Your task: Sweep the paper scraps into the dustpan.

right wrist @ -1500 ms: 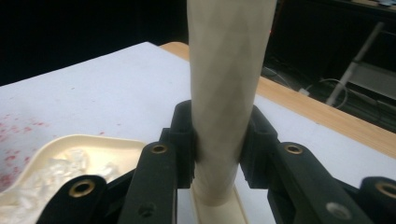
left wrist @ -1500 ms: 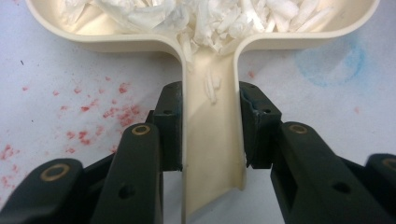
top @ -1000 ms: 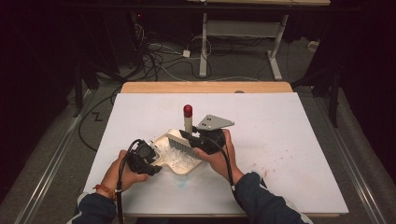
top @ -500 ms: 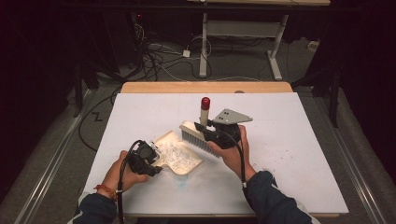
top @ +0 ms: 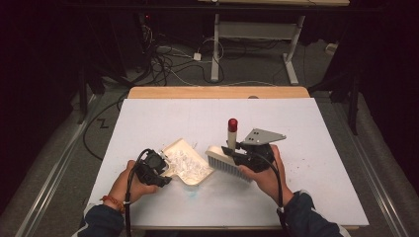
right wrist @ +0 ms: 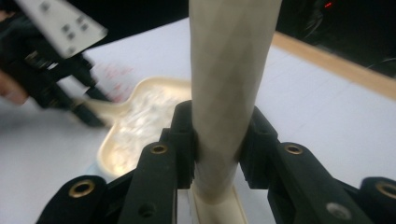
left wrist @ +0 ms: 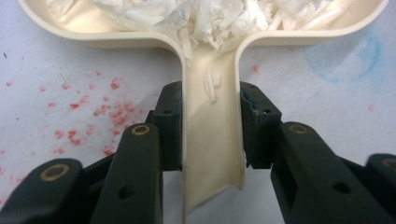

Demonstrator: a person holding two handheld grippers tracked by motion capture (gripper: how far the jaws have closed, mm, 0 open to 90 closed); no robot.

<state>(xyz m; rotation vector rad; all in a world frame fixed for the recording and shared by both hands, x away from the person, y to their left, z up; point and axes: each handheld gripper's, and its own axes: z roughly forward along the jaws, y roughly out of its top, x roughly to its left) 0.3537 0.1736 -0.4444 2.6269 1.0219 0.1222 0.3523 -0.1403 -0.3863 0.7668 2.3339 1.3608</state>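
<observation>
**Brush lifted clear while the dustpan stays pinned**

We start at the right gripper (top: pixel 236 150); its jaws are clenched on the cream handle of the brush (right wrist: pixel 227 88), pads pressing from both sides, so the handle stands nearly upright with its red cap (top: pixel 232 123) on top and the bristles (top: pixel 225 165) hanging low; held that way, we judge, the brush can sweep flat across the table without the hand scraping it.

We place everything else from the dustpan (top: pixel 173 148); the brush sits just to its right, apart from its open lip, bristles just above the table (top: pixel 316 128); the left gripper (left wrist: pixel 210 130) is at the pan's near-left end, clamped on its narrow handle (left wrist: pixel 212 154), one pad on each side wall; that grip, we think, keeps the pan pressed flat and steady so scraps slide in and not under.

Inside the pan lies a heap of white paper scraps (left wrist: pixel 205 18), a few slivers trailing down the handle channel; around it the table carries faint red specks (left wrist: pixel 74 105) left of the handle and a blue smudge (left wrist: pixel 345 56) to its right; beyond the pan's far side the white sheet ends at a wooden edge (top: pixel 217 92).
</observation>
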